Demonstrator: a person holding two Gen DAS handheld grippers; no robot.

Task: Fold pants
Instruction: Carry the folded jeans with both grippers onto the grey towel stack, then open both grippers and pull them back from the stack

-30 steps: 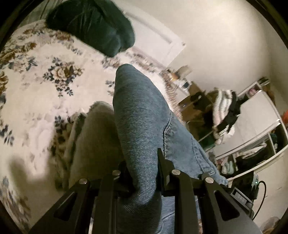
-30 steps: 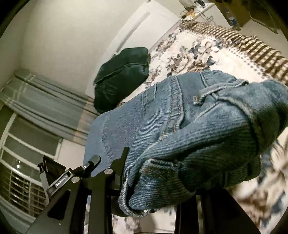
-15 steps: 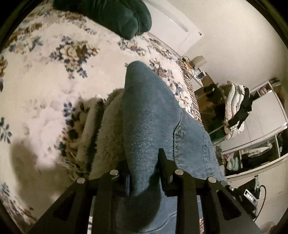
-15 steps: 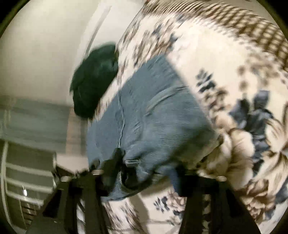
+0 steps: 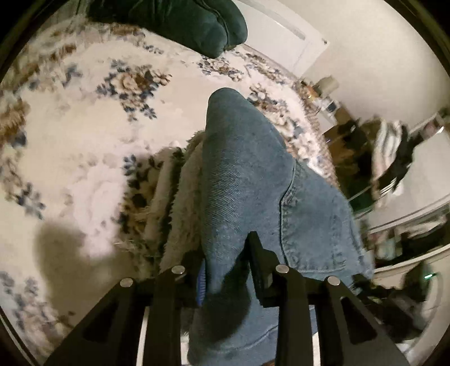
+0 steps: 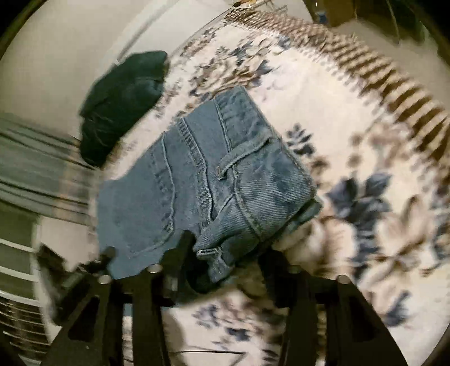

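The pants [image 6: 213, 180], blue denim, lie as a compact folded bundle on the floral bedspread [image 6: 351, 146]; waistband, belt loop and seat seams face up in the right wrist view; several layers are stacked at the near edge, so at least one fold is judged complete.

The left gripper [image 5: 225, 259] is clamped on a raised ridge of denim, its jaws drawn in against the cloth; this portion stands off the bed beside a pale fleece item [image 5: 180, 202]. The right gripper [image 6: 225, 250] stands spread, jaws either side of the bundle's near corner; the frame is blurred, so contact there is uncertain.

Remaining, by judgement: lay down the lifted part and flatten the stack. A dark green pillow [image 5: 180, 22] sits well apart at the head of the bed.
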